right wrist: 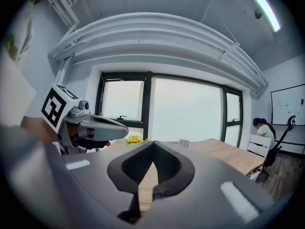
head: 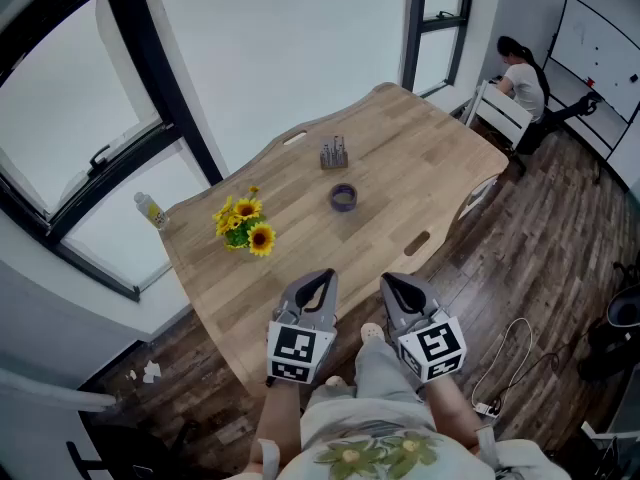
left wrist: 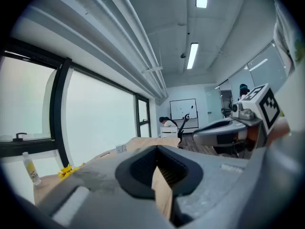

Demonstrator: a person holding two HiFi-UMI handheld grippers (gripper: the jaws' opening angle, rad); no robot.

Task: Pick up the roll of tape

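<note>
- Wood table (head: 420, 168) by the big windows, feed's up. Roll of tape (head: 343, 197) lies flat around mid-table, apart from the other items.
- Grippers?
- I read both as clenched on nothing. Left gripper (head: 323, 274): jaws tip to tip in its own view, only a sliver of tabletop showing through the pad gap. Right gripper (head: 390, 281): same, pads meet at the tip. Neither is near the tape. Both are held side by side at the near end of the table, pointing across it, slightly nose-down.
- Containers?
- Small holder (head: 333, 154) just beyond the tape, thin upright things in it, can't tell what. Sunflowers (head: 246, 225) sit left of the tape; I can't make out what they stand in. Bottle (head: 150, 209) is upright on the sill off the table's left corner.
- Anything else?
- Person (head: 522, 80) seated far right near a whiteboard (head: 600, 43), well apart from the table.
</note>
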